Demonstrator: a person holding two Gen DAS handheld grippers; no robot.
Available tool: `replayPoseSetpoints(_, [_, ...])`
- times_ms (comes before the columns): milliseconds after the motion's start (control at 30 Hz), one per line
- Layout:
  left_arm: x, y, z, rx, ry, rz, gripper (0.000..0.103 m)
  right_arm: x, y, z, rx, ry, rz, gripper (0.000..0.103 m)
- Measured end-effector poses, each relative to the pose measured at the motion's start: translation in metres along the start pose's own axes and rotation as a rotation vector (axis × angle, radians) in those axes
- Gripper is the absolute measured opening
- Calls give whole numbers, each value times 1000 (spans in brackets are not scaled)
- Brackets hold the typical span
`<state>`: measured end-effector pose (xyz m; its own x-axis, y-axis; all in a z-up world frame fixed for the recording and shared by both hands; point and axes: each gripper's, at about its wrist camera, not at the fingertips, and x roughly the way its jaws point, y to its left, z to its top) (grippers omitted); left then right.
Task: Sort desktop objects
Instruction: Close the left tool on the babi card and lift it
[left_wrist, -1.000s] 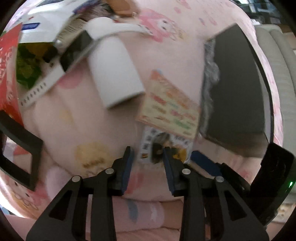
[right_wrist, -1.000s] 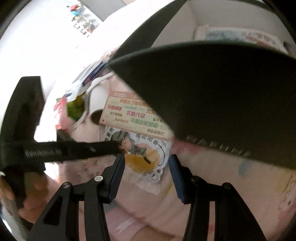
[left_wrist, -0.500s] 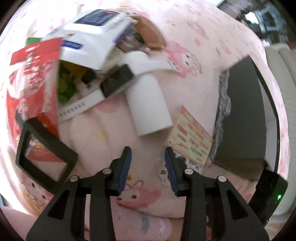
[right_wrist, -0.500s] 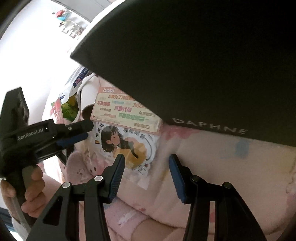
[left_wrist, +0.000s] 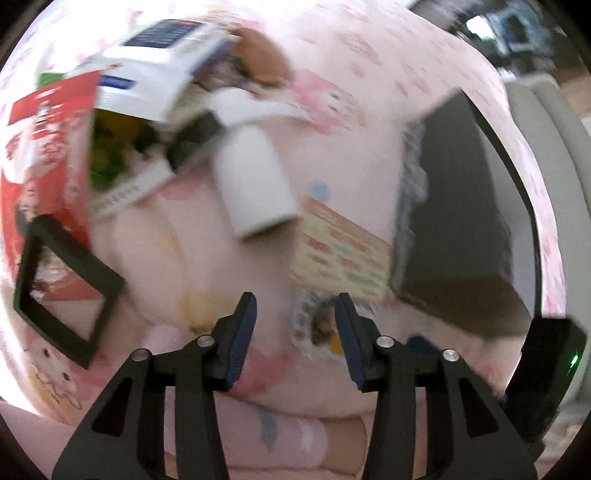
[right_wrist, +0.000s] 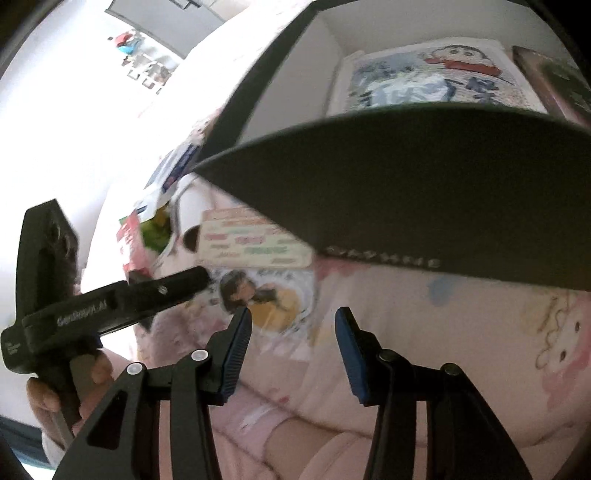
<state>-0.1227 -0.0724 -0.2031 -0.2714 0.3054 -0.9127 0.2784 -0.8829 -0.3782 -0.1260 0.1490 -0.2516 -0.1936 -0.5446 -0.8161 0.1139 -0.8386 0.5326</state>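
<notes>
Hovering over a pink cloth (left_wrist: 351, 122), my left gripper (left_wrist: 295, 325) and right gripper (right_wrist: 291, 343) both gape empty above a sticker (right_wrist: 266, 299), beside a black box (right_wrist: 424, 192).

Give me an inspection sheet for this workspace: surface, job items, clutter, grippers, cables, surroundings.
Surface: pink cartoon-print cloth, soft and creased.
Job's things: black box, open, with printed items inside; cartoon sticker and a text card overlapping beside it; white tube lying down.
Clutter: red packet, white carton, watch strap, black frame, heaped together.
Grippers: left gripper and right gripper, jaws apart, holding nothing.
Cables: nothing seen.
Surroundings: bright, washed-out room; hand on the left handle.
</notes>
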Motion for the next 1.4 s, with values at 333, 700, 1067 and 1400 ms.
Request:
replayPoseSetpoints(333, [6, -8, -1, 35, 8, -42, 20, 31, -8, 2, 43, 23, 108, 41])
replayPoseSetpoints(700, [-28, -18, -18, 138, -51, -230, 20, -37, 34, -15, -89, -102, 125, 24])
replayPoseSetpoints(1067, [-19, -10, -9, 20, -44, -185, 18, -38, 19, -10, -61, -90, 54, 24])
replayPoseSetpoints(1400, [-13, 4, 3, -60, -71, -47, 18, 10, 6, 15, -13, -22, -71, 40])
